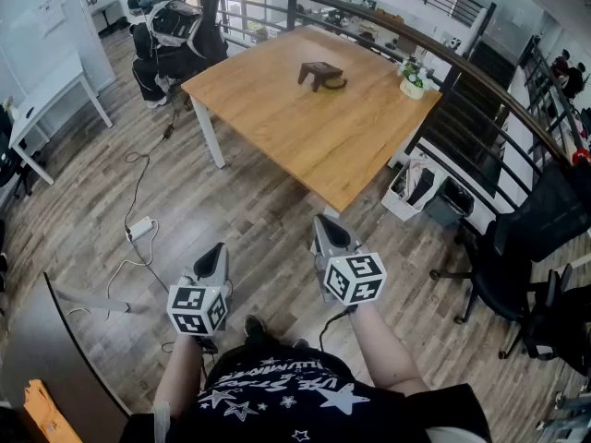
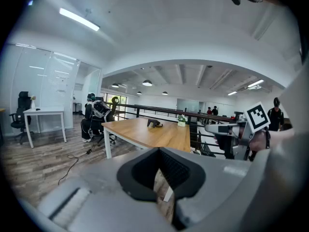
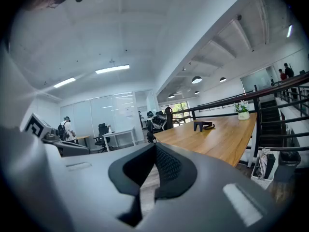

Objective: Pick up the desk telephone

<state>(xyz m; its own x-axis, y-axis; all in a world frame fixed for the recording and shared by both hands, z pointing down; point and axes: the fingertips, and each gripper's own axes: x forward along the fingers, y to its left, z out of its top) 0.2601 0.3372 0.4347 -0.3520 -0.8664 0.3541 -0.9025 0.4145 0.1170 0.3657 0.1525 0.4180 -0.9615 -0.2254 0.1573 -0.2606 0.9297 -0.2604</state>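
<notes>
Desk telephone (image 1: 321,75), dark with a cord curled beside it, sits on the far half of a wooden bench (image 1: 342,150). It is well ahead of both grippers and neither touches it.

A plank floor (image 1: 268,224) spreads beneath the grippers. The bench has a pale wood top and white legs, and its nearest corner points toward the right gripper. A dark curved railing (image 1: 480,109) runs past the bench, ahead and to the right of the grippers. A black office chair (image 1: 517,266) stands off to the right of the right gripper. Another chair (image 1: 175,30), piled with dark gear, is far ahead and to the left of the left gripper, past the bench's far corner.

A person in a black star-printed shirt (image 1: 277,386) stands on the floor holding one gripper in each hand. The left gripper (image 1: 216,252) is held low and tilted slightly down, its jaws clenched together on nothing. The right gripper (image 1: 323,221) is beside it and a little further forward, nearly level, jaws likewise pressed together and empty. Each carries a cube with square markers at its rear.

A small potted plant (image 1: 413,77) stands at the bench's far right edge, to the right of the telephone. A white power adapter (image 1: 140,227) with a trailing cable lies on the floor ahead and to the left of the left gripper.
</notes>
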